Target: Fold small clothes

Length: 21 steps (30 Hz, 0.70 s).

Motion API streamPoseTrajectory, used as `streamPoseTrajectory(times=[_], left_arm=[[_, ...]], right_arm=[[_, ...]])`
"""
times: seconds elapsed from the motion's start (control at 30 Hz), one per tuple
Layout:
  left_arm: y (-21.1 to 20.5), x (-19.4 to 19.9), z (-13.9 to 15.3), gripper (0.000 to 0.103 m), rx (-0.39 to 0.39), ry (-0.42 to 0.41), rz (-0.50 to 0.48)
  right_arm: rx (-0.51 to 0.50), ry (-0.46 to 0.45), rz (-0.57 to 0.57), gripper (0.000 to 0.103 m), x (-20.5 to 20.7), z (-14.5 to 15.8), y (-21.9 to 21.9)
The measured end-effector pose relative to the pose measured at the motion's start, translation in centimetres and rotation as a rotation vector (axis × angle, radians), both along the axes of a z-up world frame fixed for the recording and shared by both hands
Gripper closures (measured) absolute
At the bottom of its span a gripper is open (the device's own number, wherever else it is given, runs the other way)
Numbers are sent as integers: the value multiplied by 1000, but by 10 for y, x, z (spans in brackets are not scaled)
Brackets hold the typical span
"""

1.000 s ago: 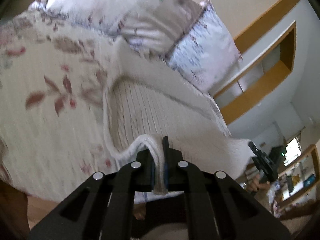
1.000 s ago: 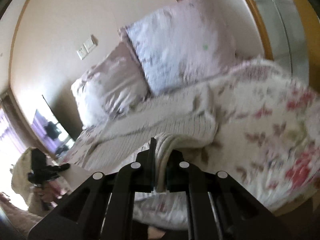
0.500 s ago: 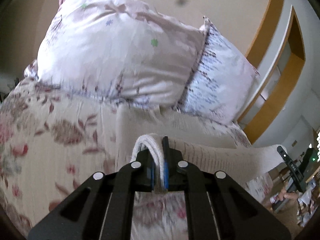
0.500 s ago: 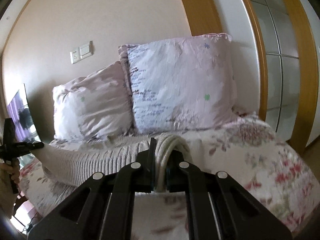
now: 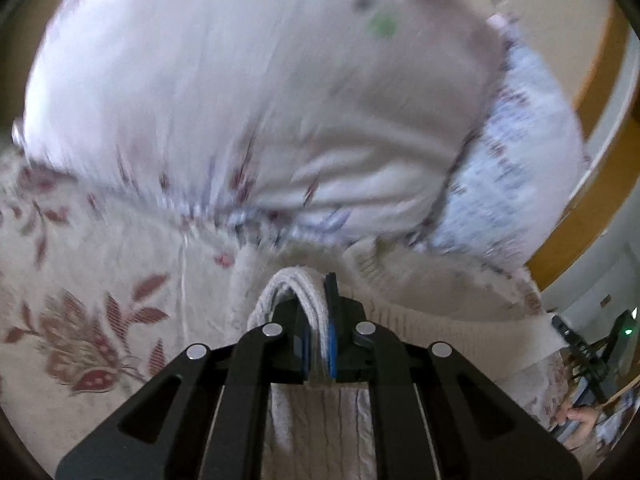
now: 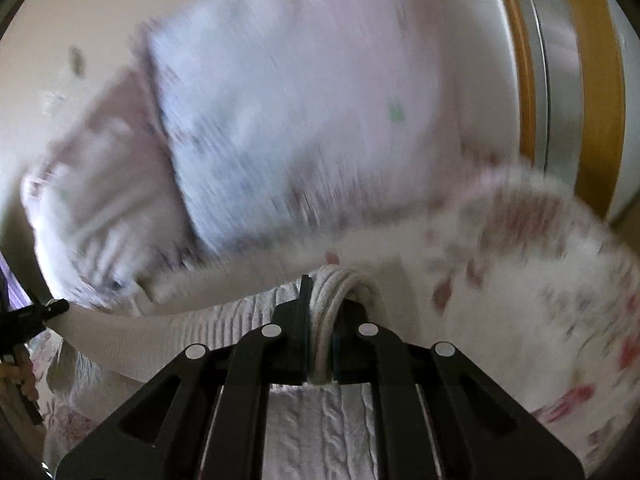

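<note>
Left wrist view: the left hand-held gripper [image 5: 318,344] is closed tight on a bunched edge of the cream knit garment [image 5: 420,320], which lies on the flowered bed cover [image 5: 80,280], just near the pillows [image 5: 248,100]. Risk: thick knit may slip out w/ a fast pull, or the far edge catches the pillows.

Right wrist view: the right hand-held gripper [image 6: 320,340] pinches another bunch of the knit. Only here the hem is seen stretched across to the other gripper, far left; blur hides details.
</note>
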<state>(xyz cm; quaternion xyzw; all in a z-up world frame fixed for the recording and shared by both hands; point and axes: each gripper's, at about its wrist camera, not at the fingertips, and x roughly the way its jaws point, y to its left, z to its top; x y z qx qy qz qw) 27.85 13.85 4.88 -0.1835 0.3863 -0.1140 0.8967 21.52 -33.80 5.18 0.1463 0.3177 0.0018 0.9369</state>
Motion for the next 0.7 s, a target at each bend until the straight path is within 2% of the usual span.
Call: streamPoseTrajectory(times=[0.07,0.2,0.27,0.3,0.33,0.4,0.43,0.5,0.63,0.7], left_arm=[[4,11,-19,97,-31,56,10],[9,18,-33,97,-100,84,13],[10,20,-34,96,-132,103,13],[11,22,-35,92,-150,111,16],[12,25,-35,88,-175,120,16],[15,30,-34,71,-246,129,20],[18,32,-33,67,-288,127,28],[22,33,-29,56,-331,110,51],[27,24,-16,55,-301,66,58],[30,16,-12,54,-267,55,60]], right_arm=[[32,78,-13,95,13,-20,-3],[95,108,-22,95,28,-27,-9],[148,120,-29,91,37,-25,-13],[188,129,-34,81,44,-25,-17],[233,144,-35,66,51,-24,-19],[336,157,-32,54,63,-23,-24],[352,148,-36,54,66,-20,-24],[338,115,-29,54,69,-12,-22],[322,79,-14,54,57,-1,-21],[275,68,-12,54,43,3,-23]])
